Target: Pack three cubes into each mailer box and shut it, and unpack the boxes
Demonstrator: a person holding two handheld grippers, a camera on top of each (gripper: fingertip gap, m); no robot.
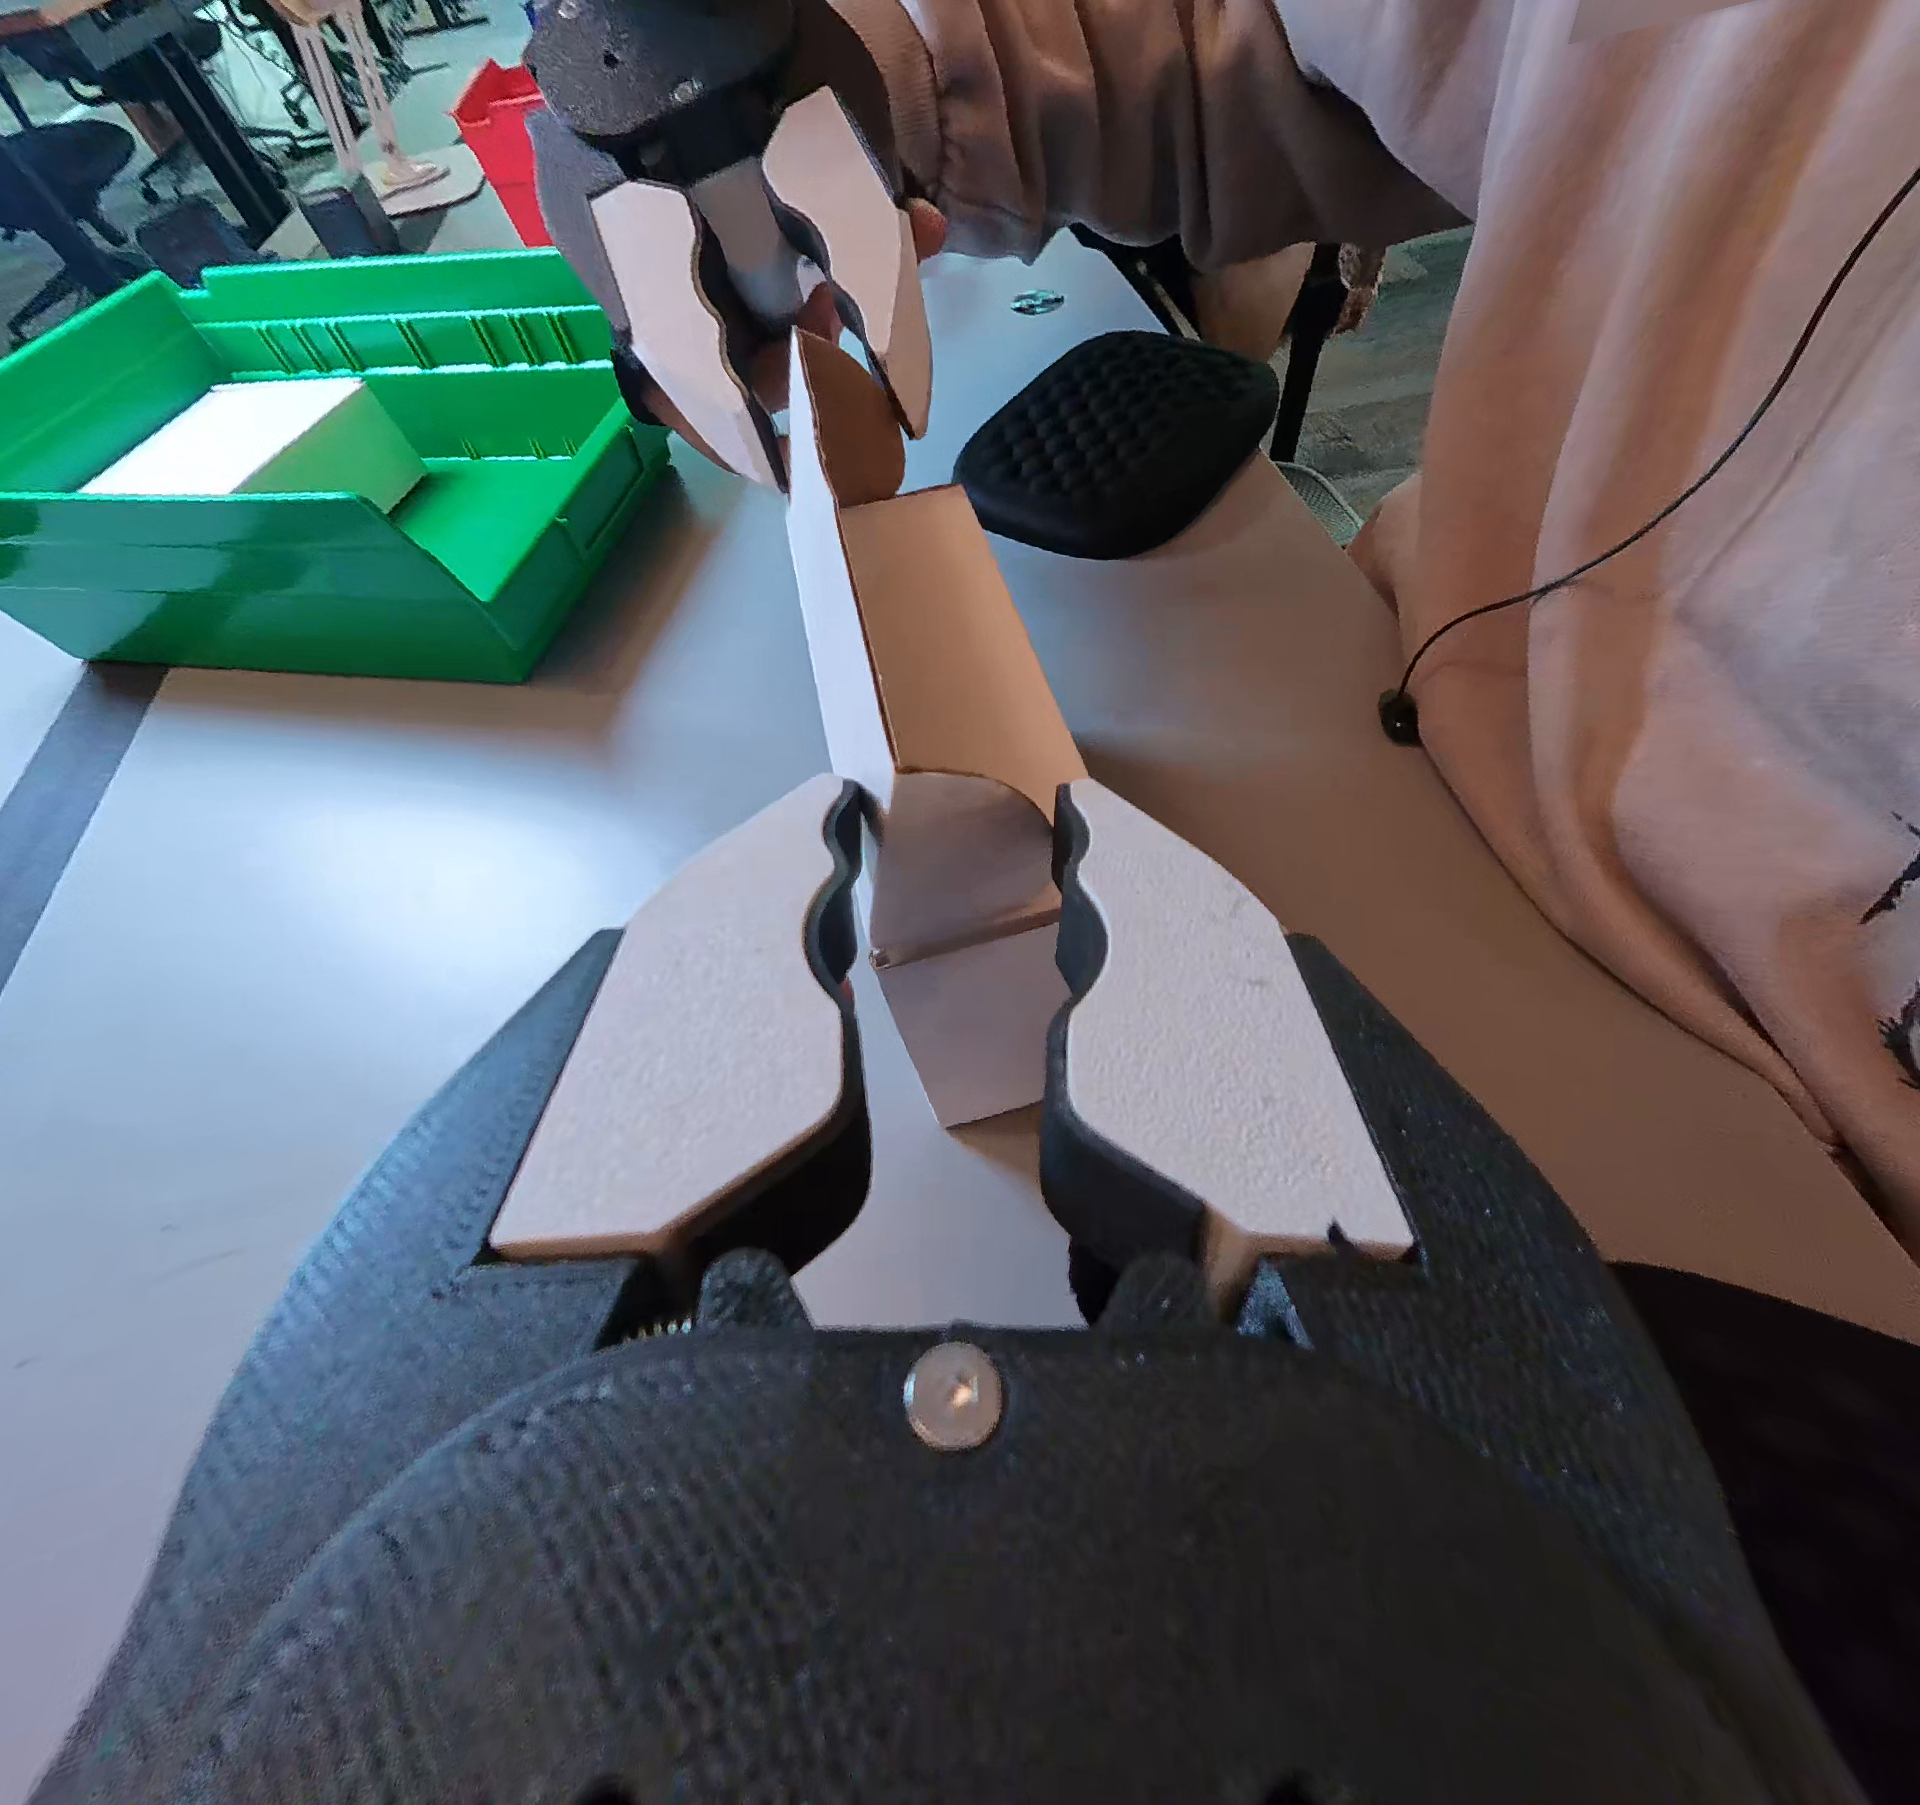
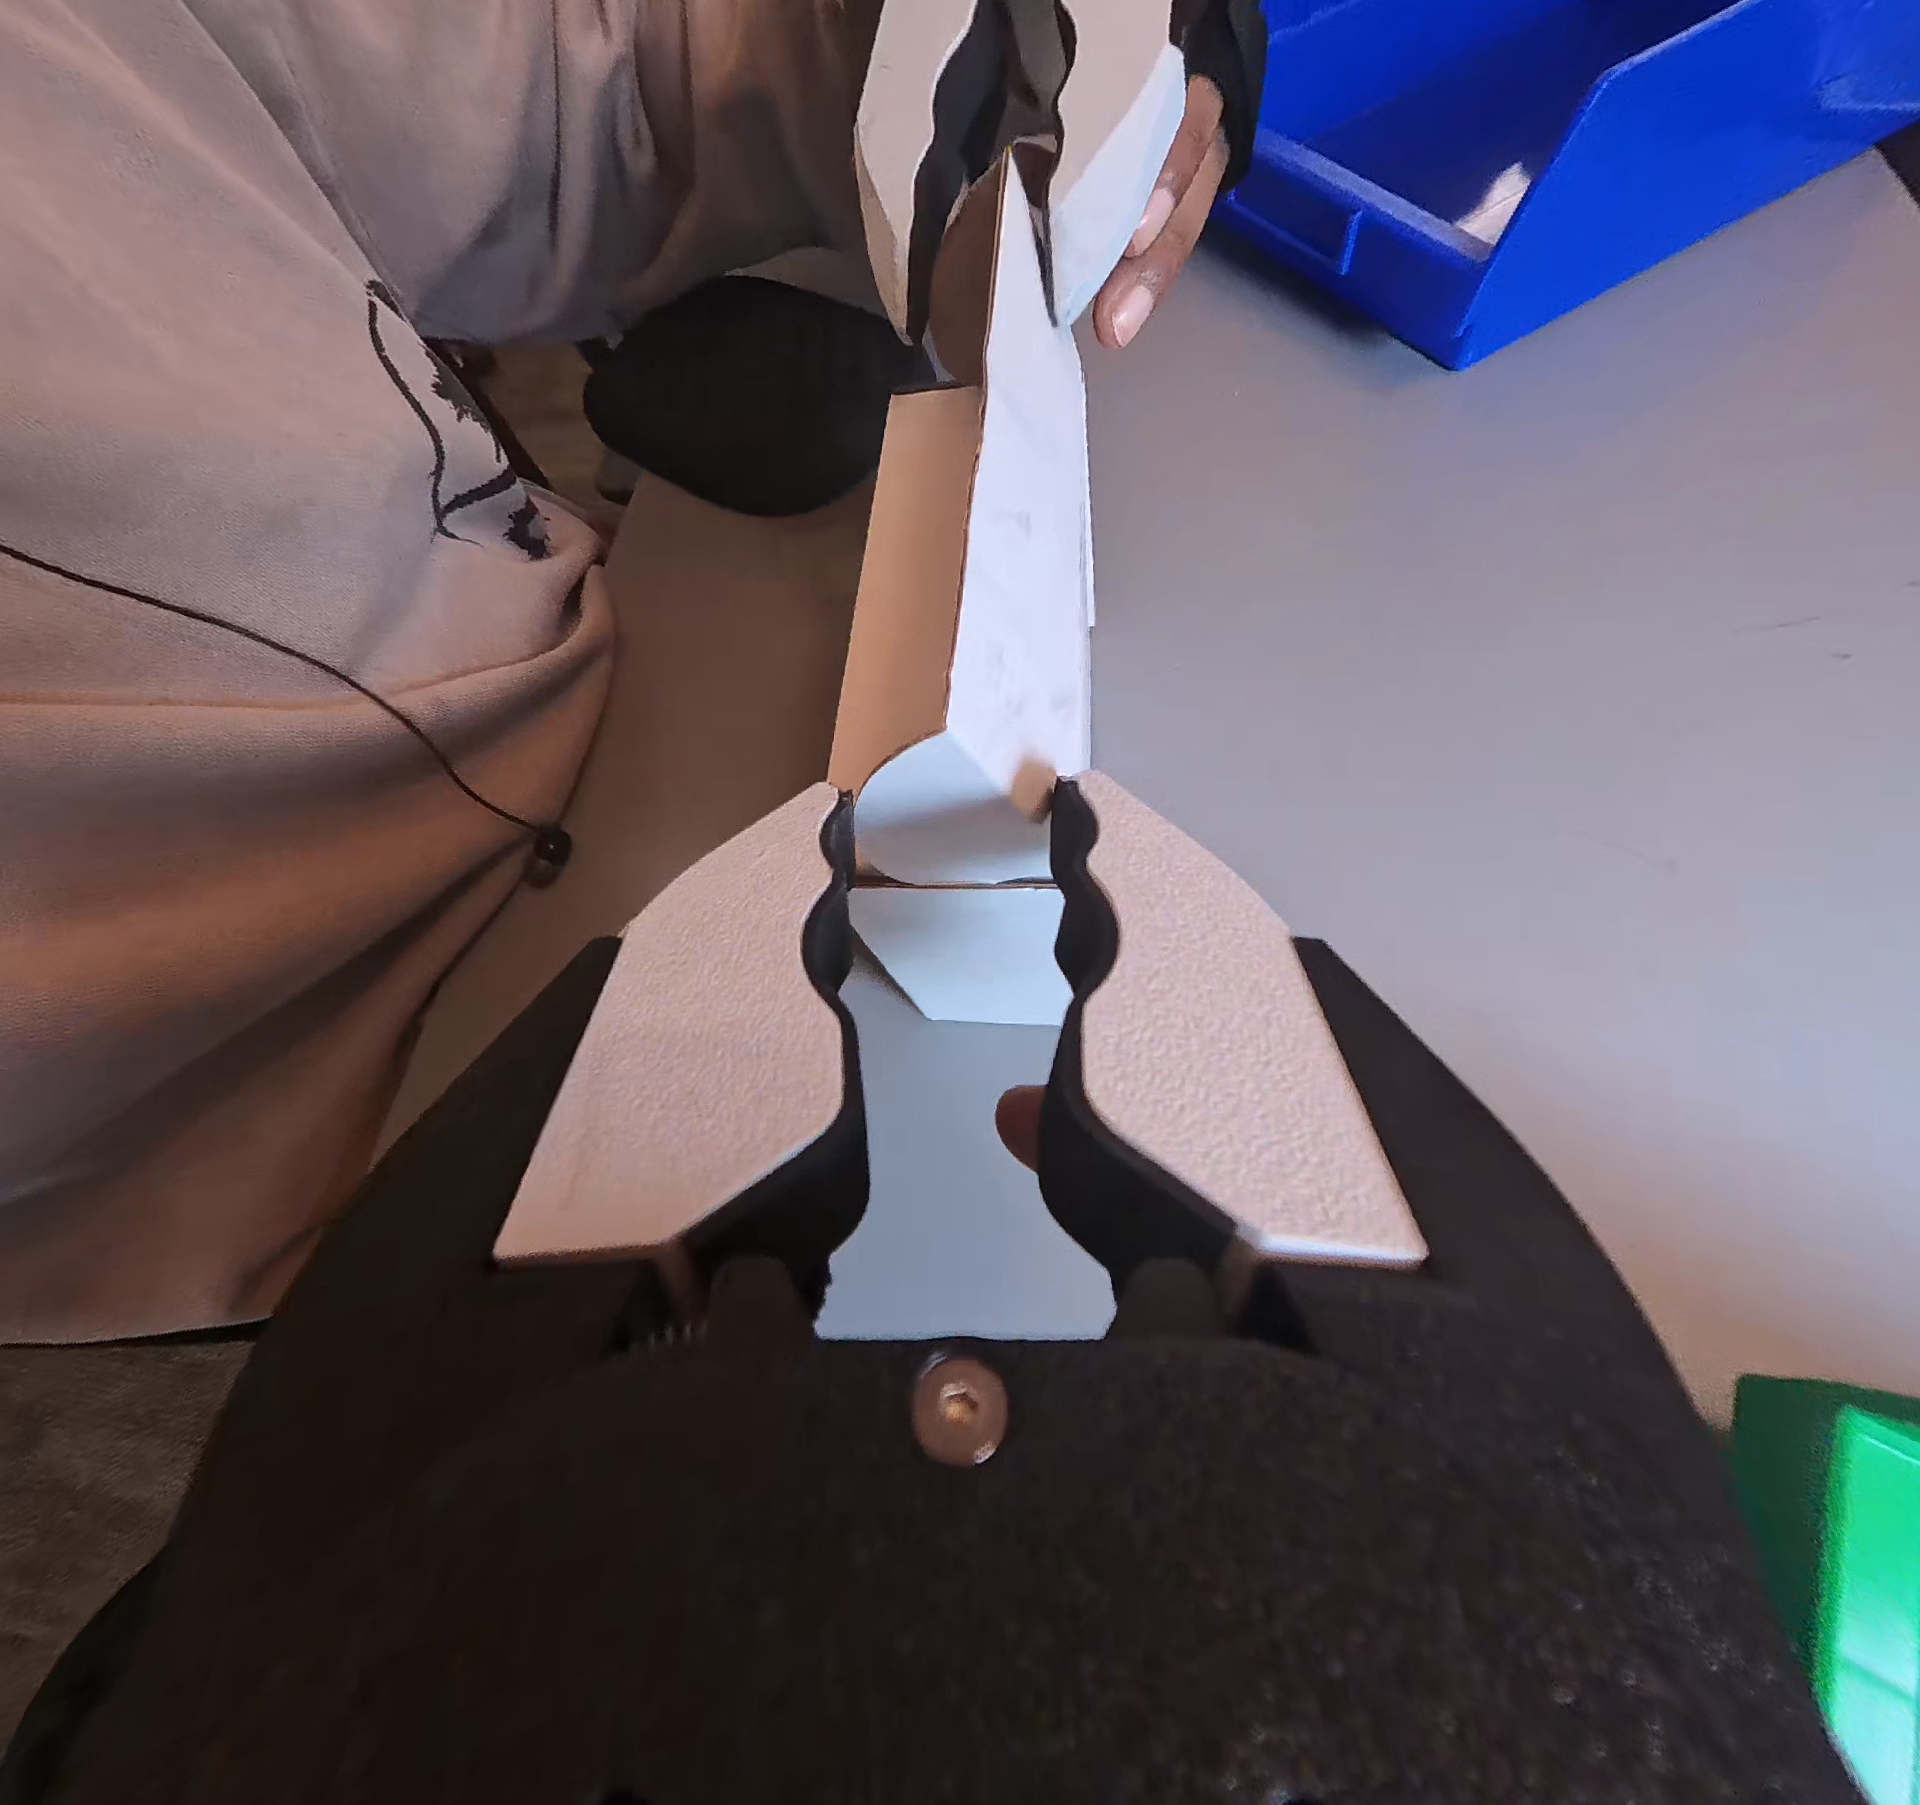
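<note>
Left gripper (image 1: 956,908) part-open around mailer box (image 1: 925,633) end flap; right gripper (image 2: 951,908) likewise. Loose hold, lid could slip.

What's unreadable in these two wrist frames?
- Inside of the white cardboard mailer box: left wrist view, its raised lid and walls hide any cubes.
- Blue plastic bin: right wrist view, cut off by the top edge; contents blurred.
- Green plastic bin: right wrist view, only a blurred corner.
</note>
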